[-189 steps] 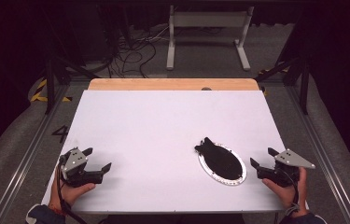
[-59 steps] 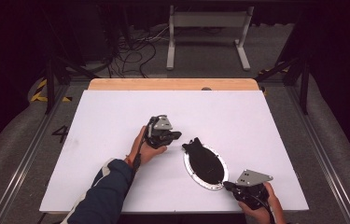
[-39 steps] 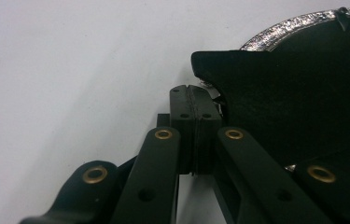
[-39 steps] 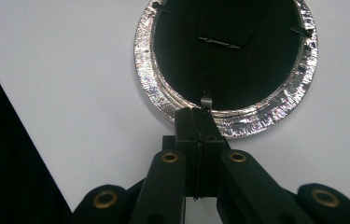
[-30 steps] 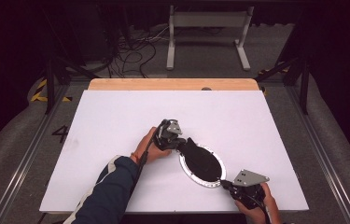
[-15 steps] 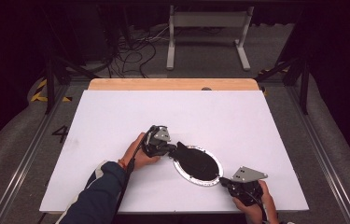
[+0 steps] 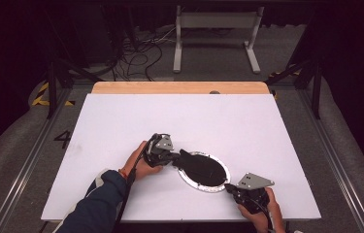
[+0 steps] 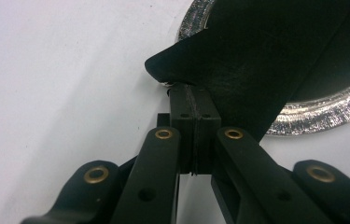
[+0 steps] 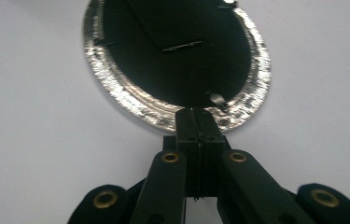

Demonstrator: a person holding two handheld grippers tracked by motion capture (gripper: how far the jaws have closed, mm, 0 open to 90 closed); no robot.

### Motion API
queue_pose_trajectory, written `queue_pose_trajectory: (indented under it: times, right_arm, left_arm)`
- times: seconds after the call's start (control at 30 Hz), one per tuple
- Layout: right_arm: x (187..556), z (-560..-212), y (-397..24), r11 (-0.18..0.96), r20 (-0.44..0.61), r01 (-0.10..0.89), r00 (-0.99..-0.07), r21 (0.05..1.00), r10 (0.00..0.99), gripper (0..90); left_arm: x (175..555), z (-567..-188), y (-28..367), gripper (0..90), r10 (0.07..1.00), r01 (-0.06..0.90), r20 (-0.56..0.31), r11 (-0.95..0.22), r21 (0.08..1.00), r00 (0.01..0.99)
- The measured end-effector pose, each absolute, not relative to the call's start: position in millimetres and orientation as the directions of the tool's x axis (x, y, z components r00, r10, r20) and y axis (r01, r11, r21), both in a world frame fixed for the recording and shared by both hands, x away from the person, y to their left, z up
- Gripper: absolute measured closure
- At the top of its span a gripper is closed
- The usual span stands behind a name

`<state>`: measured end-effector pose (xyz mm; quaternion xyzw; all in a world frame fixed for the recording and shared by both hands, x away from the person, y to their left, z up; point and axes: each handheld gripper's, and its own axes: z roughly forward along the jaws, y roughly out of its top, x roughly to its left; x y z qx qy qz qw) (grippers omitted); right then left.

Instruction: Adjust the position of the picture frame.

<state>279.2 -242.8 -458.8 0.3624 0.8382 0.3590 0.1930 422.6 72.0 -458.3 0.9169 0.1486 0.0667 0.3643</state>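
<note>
A round foil plate (image 7: pixel 204 188) lies on the white table near its front edge. A flat black piece (image 7: pixel 201 167) covers its inside and sticks out past the rim at the upper left. My left gripper (image 7: pixel 175 158) is shut on that pointed end; in the left gripper view the jaws (image 8: pixel 193 93) meet at the black piece (image 8: pixel 266 60) beside the foil rim (image 8: pixel 317 112). My right gripper (image 7: pixel 229 187) is shut on the plate's near right rim. In the right gripper view its tips (image 9: pixel 196 114) pinch the crinkled foil plate (image 9: pixel 116 88).
The white table top (image 7: pixel 267 126) stretches bare behind and to both sides of the plate. A wooden strip (image 7: pixel 170 87) runs along its far edge. Metal rails (image 7: pixel 335 160) flank the table; cables and a stand lie on the floor beyond.
The left hand came in from the front left corner, closed on the black piece's end and pulled left. The plate shifted left; the right gripper followed to its rim.
</note>
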Motion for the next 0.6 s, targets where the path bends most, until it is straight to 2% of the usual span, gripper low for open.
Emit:
queue_pose_trajectory:
  times: [0.1,0.17,0.37,0.47,0.6]
  right_arm:
    - [286,-460,-248,0.448,-0.03,0.487,-0.652,0.75,0.758,90.0]
    - [285,-459,-245,0.462,-0.049,0.483,-0.65,0.744,0.758,90.0]
    - [278,-459,-237,0.489,-0.046,0.465,-0.688,0.738,0.724,90.0]
    - [277,-460,-230,0.498,-0.04,0.452,-0.71,0.739,0.703,90.0]
    - [277,-460,-221,0.527,-0.083,0.431,-0.712,0.732,0.697,90.0]
  left_arm:
    - [419,-459,76,89.9,0.319,0.217,0.02,-0.688,0.692,0.948]
    - [417,-459,77,89.9,0.32,0.219,0.019,-0.69,0.69,0.947]
    - [412,-458,82,89.7,0.306,0.189,0.056,-0.71,0.678,0.95]
    - [410,-458,85,88.9,0.306,0.198,0.041,-0.708,0.678,0.951]
    - [409,-458,87,89.8,0.295,0.196,0.033,-0.708,0.679,0.955]
